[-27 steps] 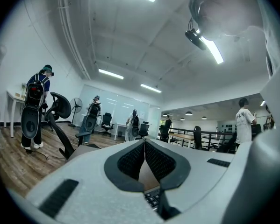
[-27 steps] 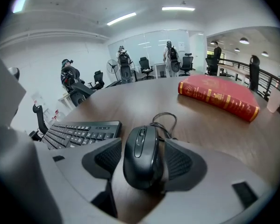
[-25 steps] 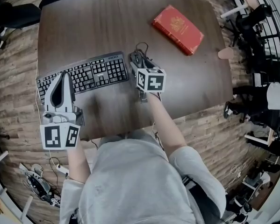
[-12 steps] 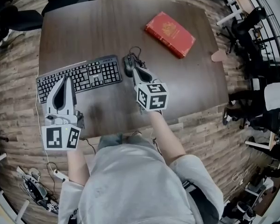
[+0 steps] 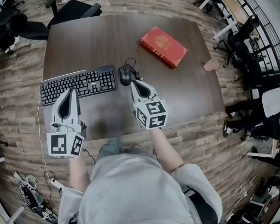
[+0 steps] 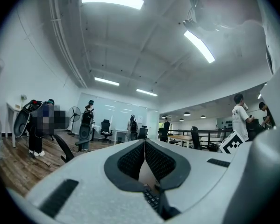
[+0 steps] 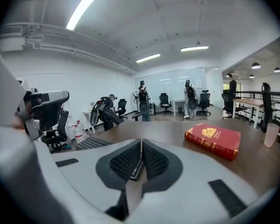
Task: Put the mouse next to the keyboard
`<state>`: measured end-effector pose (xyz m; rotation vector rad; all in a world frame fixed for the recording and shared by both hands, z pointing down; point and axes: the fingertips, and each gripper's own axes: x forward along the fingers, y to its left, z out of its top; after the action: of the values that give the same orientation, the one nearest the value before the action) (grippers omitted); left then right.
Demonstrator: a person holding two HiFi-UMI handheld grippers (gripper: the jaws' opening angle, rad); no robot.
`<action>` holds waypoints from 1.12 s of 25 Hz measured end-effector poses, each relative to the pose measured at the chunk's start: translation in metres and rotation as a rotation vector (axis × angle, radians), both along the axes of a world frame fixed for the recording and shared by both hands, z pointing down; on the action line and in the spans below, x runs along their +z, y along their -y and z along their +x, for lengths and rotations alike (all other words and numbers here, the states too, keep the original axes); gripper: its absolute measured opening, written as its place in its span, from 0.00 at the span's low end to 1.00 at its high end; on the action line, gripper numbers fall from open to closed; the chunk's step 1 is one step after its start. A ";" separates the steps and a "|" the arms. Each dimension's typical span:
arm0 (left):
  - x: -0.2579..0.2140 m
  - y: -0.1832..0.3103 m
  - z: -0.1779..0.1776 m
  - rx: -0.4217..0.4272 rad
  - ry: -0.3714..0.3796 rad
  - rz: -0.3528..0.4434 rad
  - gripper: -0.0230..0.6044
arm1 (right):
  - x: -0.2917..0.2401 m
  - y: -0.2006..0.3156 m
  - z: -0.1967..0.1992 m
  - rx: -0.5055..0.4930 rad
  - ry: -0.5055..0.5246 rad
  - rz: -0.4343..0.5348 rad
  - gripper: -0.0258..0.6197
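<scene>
A black mouse (image 5: 125,74) lies on the dark wooden table (image 5: 102,36), just off the right end of the black keyboard (image 5: 79,84), with its cable looped behind it. My right gripper (image 5: 134,83) hangs a little nearer me than the mouse, shut with nothing in it; in the right gripper view its pads (image 7: 140,141) meet and the keyboard (image 7: 90,143) shows to the left. My left gripper (image 5: 73,92) is over the keyboard's near edge, shut and empty, as the left gripper view (image 6: 144,142) also shows.
A red book (image 5: 163,46) lies at the table's far right, also in the right gripper view as the book (image 7: 213,139). A pale cup (image 5: 210,65) stands near the right edge. Office chairs (image 5: 74,8) ring the table; people stand further off.
My right gripper has left the mouse, drawn back toward me and risen, with its jaws closed. The mouse stays beside the keyboard. My left gripper has shifted back a little.
</scene>
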<state>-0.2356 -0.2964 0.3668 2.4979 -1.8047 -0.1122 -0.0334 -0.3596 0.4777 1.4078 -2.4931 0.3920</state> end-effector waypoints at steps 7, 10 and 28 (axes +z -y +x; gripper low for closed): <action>-0.014 -0.024 0.015 -0.003 -0.001 0.024 0.05 | -0.037 -0.028 0.010 -0.021 0.000 0.098 0.07; -0.020 -0.035 0.022 -0.006 0.000 0.039 0.05 | -0.050 -0.040 0.016 -0.029 0.001 0.130 0.07; -0.051 -0.096 0.052 -0.040 0.009 0.107 0.05 | -0.120 -0.105 0.058 -0.021 0.024 0.299 0.07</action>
<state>-0.1840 -0.2000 0.3161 2.5370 -1.9014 -0.2055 0.0248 -0.2549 0.3580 1.4861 -2.6684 0.0306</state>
